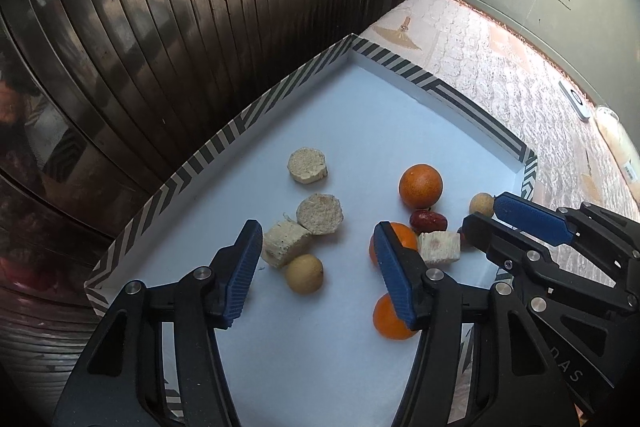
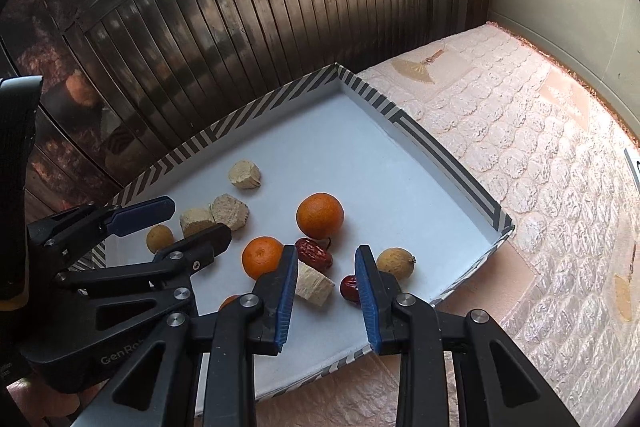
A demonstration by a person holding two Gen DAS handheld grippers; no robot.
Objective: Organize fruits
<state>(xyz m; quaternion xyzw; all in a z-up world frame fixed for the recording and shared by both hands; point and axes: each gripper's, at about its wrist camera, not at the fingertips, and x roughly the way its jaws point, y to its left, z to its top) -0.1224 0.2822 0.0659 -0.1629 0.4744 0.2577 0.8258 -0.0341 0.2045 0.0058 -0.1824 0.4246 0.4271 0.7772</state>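
Left gripper [image 1: 316, 267] jaws apart, nothing between the pads, hanging over the tray [image 1: 224, 137]. Its right finger covers part of two oranges: the near one [image 1: 390, 319] half hidden, the next [image 1: 404, 237] mostly hidden. A tan round fruit [image 1: 304, 273] lies just beyond the left gripper's gap, touching a pale cut chunk [image 1: 284, 243]. Right gripper [image 2: 326, 267] jaws narrowly apart, holding nothing; a pale wedge [image 2: 314, 285] sits by its left pad, a red date [image 2: 349, 287] partly behind its right pad, a second tan fruit [image 2: 394, 263] just past it. Further in: another date [image 2: 314, 253], whole orange [image 2: 320, 215], two more pale chunks. Tray sits on a quilted bed [image 2: 520, 167]. Chunk type hard to make out.
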